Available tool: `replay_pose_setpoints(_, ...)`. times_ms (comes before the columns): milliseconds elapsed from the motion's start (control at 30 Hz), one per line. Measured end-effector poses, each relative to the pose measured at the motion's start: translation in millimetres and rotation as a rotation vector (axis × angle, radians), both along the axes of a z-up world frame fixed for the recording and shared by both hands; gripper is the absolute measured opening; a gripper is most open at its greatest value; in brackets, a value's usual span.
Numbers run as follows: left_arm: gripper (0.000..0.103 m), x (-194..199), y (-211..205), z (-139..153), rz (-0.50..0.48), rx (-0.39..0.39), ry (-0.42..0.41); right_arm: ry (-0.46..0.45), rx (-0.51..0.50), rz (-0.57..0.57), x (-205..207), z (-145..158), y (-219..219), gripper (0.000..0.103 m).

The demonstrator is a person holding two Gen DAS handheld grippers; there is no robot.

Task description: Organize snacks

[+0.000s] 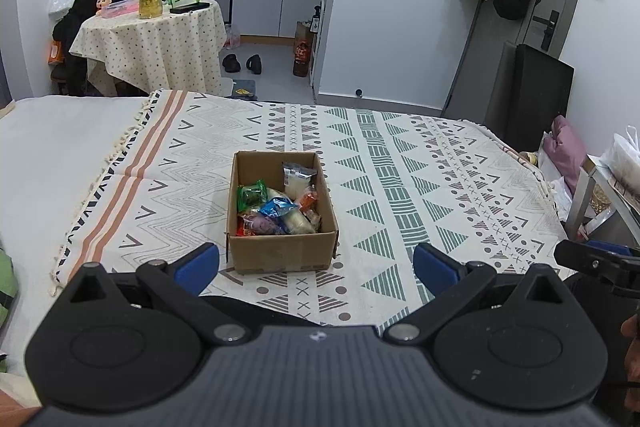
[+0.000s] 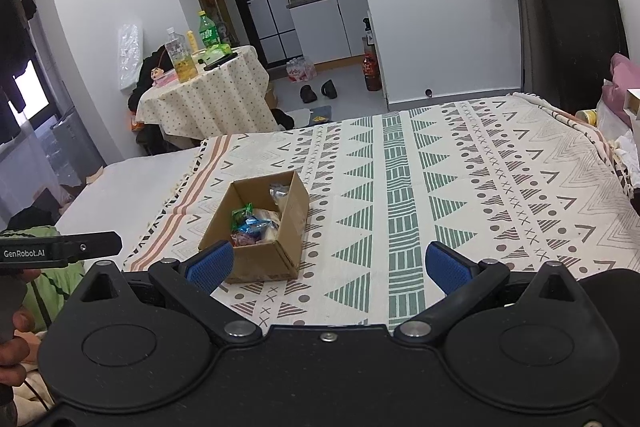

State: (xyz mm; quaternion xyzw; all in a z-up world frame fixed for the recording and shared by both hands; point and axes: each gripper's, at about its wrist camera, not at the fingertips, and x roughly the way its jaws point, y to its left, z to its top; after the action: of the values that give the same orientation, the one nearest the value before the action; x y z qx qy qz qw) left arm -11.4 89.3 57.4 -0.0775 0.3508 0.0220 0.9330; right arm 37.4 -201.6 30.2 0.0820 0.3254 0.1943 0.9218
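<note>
An open cardboard box (image 1: 280, 251) (image 2: 260, 265) sits on a patterned blanket (image 1: 400, 187) (image 2: 440, 187), holding several wrapped snacks: a green packet (image 1: 251, 194) (image 2: 241, 215), a blue packet (image 1: 277, 207) (image 2: 251, 225) and a clear white packet (image 1: 298, 179). My left gripper (image 1: 316, 267) is open and empty, just short of the box's near wall. My right gripper (image 2: 329, 265) is open too, nothing between its blue pads, with the box ahead and to its left. The other gripper's black side shows at the right edge of the left wrist view and the left edge of the right wrist view.
The blanket covers a bed with a bare white sheet (image 1: 60, 155) on the left. Beyond stands a small round table (image 1: 152, 39) (image 2: 208, 95) with bottles. A pink pillow (image 1: 566, 147) and bags lie at the right. A hand (image 2: 12, 339) holds the left tool.
</note>
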Motion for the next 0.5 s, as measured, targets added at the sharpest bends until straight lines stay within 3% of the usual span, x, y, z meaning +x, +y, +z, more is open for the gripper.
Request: replay_pose_setpoints(500, 0.103, -2.0, -7.2, 0.7, -0.018, 0.006, -0.005, 0.007, 0.001, -0.016, 0.0, -4.1, -2.9, 0.103)
